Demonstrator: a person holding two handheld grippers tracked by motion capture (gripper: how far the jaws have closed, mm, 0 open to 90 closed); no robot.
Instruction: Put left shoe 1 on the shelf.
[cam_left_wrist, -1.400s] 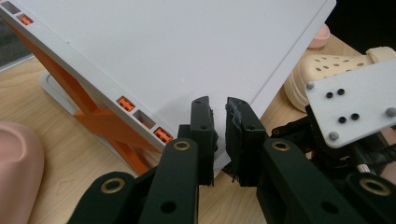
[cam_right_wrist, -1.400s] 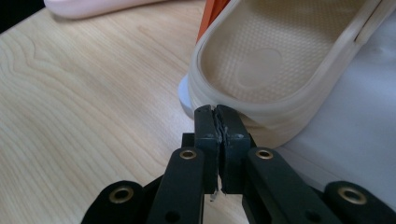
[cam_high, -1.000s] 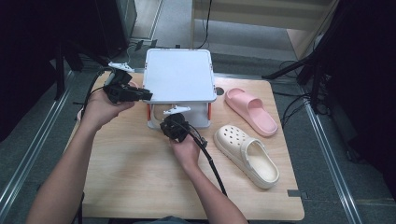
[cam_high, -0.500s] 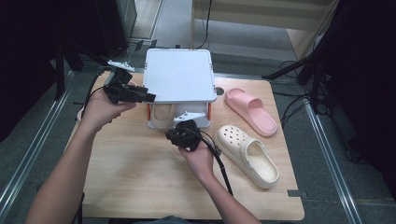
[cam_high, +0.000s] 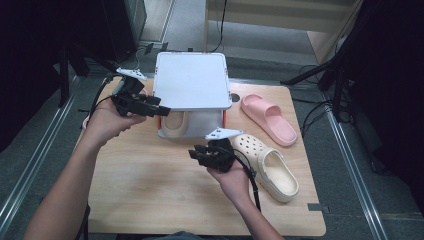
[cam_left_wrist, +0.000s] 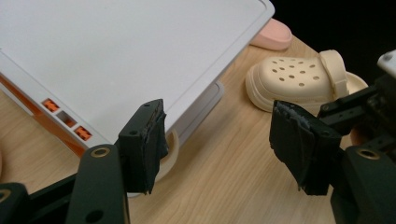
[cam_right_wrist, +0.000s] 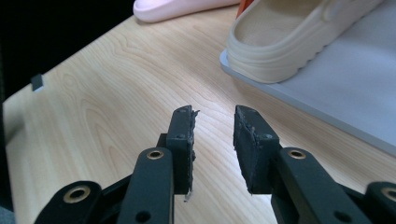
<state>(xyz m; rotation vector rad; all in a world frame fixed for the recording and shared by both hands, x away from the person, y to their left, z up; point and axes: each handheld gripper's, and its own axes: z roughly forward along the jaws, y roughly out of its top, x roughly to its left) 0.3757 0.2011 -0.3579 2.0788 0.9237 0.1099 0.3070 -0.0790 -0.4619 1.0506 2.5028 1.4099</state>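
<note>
A white two-level shoe rack (cam_high: 191, 80) stands at the table's far side, with a cream clog (cam_high: 175, 124) on its lower shelf. The matching cream clog (cam_high: 267, 165) lies on the table to the right, and a pink slide (cam_high: 267, 119) lies behind it. My left gripper (cam_high: 160, 111) is at the rack's front left corner; its jaws have just been opening and stand wide beside the top panel (cam_left_wrist: 116, 56), pressing on nothing. My right gripper (cam_high: 197, 154) hovers over the table in front of the rack. Its jaws have also been opening, with nothing between the fingertips (cam_right_wrist: 180, 140).
The rack's orange posts (cam_left_wrist: 65, 121) show under its top panel. The right gripper view shows the shelved clog (cam_right_wrist: 289, 37) on the grey base (cam_right_wrist: 345, 93), a pink shoe (cam_right_wrist: 177, 7) beyond it, and bare wood (cam_right_wrist: 102, 107) below the jaws. Dark floor surrounds the table.
My right gripper has drawn back from the rack's front toward the person and opened. My left gripper stays at the rack's corner.
</note>
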